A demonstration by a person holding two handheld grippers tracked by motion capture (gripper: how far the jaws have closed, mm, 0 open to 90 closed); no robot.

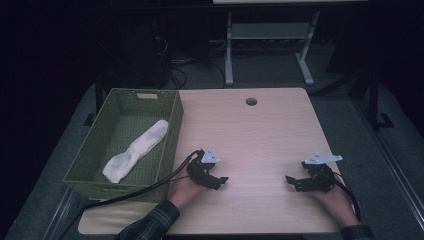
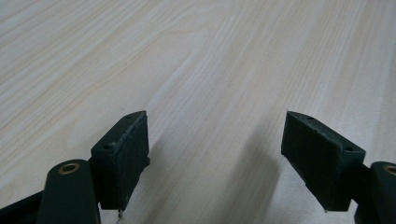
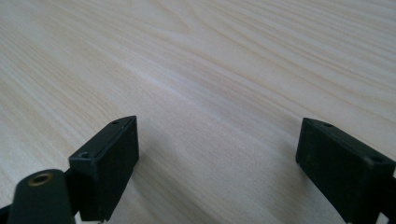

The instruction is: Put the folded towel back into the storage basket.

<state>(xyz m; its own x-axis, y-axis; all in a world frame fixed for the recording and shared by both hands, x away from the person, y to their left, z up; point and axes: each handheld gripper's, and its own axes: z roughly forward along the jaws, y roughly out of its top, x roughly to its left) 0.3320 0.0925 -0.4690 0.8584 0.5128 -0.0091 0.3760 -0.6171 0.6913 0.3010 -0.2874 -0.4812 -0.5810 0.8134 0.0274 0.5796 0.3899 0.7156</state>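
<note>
Two grippers rest low over the pale wooden counter [image 1: 260, 130], the left gripper [image 1: 223, 180] and right gripper [image 1: 289, 178] both spread wide with nothing between their jaws. Nearest the left one, a cream-white cloth [image 1: 136, 150], long and rumpled, lies aslant in the green woven basket [image 1: 170, 145]. Dim light hides its texture, and both sleeves are cut off at the picture's bottom edge.

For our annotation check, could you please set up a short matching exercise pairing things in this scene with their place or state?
Things:
1. white cloth
2. green basket
3. left gripper
4. round hole

Places or states:
A. near the table's far edge
B. open, jaws empty, low over the wood
C. lying inside the basket
D. on the table's left side

Pairs: 1-C, 2-D, 3-B, 4-A
</note>
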